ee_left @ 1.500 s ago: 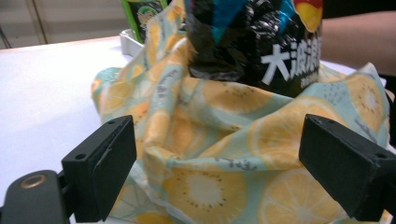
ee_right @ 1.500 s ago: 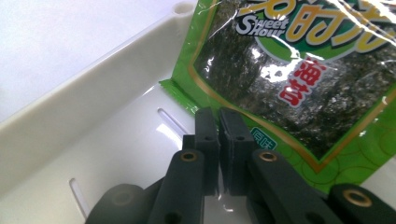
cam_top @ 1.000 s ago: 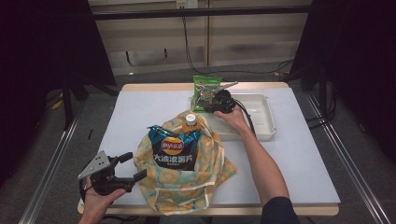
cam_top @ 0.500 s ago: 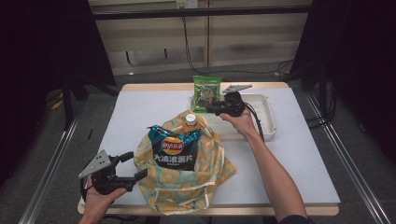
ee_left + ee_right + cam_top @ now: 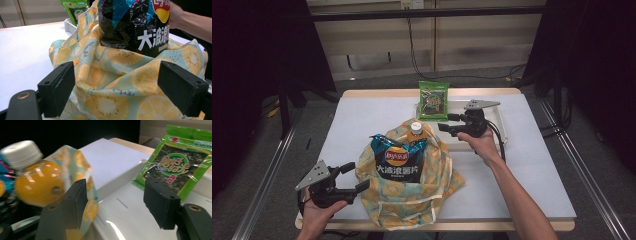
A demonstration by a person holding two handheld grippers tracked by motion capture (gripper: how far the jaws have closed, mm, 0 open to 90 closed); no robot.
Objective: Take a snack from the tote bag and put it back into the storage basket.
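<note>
Since a second ago the right gripper [image 5: 452,123] has drawn back from the green seaweed packet [image 5: 434,99] toward the person, and its jaws have just been opening; they stand apart now with nothing between them. The packet leans upright at the far end of the white tray [image 5: 501,125], behind the bag and well apart from it. In the right gripper view that packet [image 5: 178,164] shows just beyond the parted jaws, untouched.

Taking the lemon-print cloth bag [image 5: 412,187] as the landmark: a black packet of potato chips [image 5: 398,159] stands upright inside it, and an orange juice bottle [image 5: 415,129] with a white cap pokes out at its far edge. The right gripper hovers just beyond the bag's far right side, over the tray. The left gripper [image 5: 354,177] sits at the bag's near left corner, jaws spread wide; in the left gripper view the fabric [image 5: 117,85] bunches up between them, but the pads do not press on it.

By my reckoning the packing is well along: chips and bottle are in. The seaweed packet looks like the one item left outside, and nothing holds it yet. The bag's mouth also hangs slack and open.
</note>
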